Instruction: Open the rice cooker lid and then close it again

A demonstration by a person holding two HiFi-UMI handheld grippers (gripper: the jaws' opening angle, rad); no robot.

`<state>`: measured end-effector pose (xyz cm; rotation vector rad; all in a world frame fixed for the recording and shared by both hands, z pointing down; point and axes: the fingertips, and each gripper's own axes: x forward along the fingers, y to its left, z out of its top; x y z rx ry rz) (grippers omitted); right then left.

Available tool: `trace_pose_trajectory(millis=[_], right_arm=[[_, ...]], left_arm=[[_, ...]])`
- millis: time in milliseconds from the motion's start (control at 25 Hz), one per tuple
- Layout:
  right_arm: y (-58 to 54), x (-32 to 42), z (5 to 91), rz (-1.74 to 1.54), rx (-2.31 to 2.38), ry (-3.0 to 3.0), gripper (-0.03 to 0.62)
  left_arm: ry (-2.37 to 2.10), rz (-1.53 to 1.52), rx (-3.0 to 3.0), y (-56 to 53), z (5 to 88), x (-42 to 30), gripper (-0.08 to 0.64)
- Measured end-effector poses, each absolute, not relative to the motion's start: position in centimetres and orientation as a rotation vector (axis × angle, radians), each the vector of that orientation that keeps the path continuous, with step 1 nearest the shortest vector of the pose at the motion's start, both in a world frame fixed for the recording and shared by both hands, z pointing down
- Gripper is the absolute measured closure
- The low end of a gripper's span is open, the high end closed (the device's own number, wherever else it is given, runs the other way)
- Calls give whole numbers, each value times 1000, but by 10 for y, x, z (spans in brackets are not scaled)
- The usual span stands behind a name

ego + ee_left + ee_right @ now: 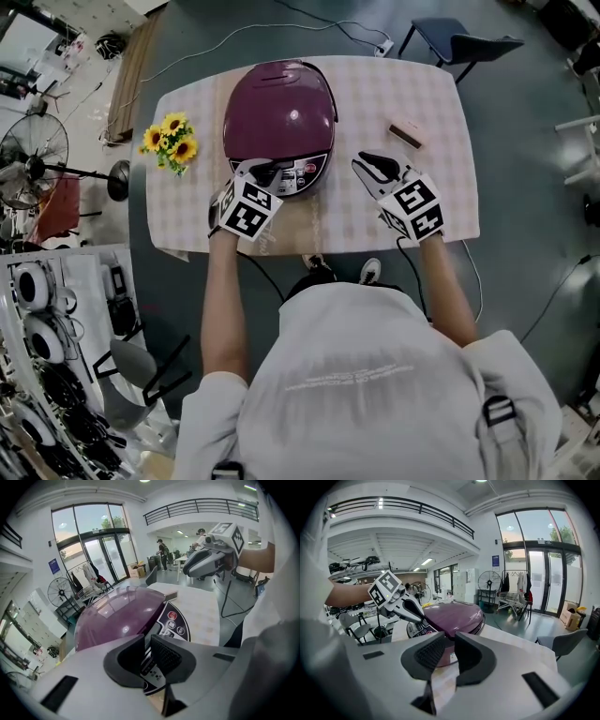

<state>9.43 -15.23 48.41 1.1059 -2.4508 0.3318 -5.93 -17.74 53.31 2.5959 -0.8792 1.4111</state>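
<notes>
Table [441, 202]: checked cloth, grey floor around.
Rice cooker [278, 117]: centre-left, lid down, long axis running away from me, panel [302, 173] facing me.
Left gripper [269, 172]: at the panel, jaws slightly apart, empty.
Right gripper [366, 162]: beside the cooker, jaws likewise.
Left gripper view alone: I see round buttons [173, 623].

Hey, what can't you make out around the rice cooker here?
Print on the panel: too small in the head view, partly behind the left claw in its own view.
Whether that claw touches the cooker: its body covers the spot in the head view.
What the brown block is: too small in the head view.
</notes>
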Motion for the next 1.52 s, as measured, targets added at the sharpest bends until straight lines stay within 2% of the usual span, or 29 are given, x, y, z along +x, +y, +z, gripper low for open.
trace_pose_trajectory(millis=[800,1520], right_arm=[[-163,102,463,255,1095,-2486,514],[-164,109,441,193,1110,-2523,517]], left_arm=[[-903,1524,2594,-177,536,-56,509],[-1044,1340,2589,-182,535,-56,509]])
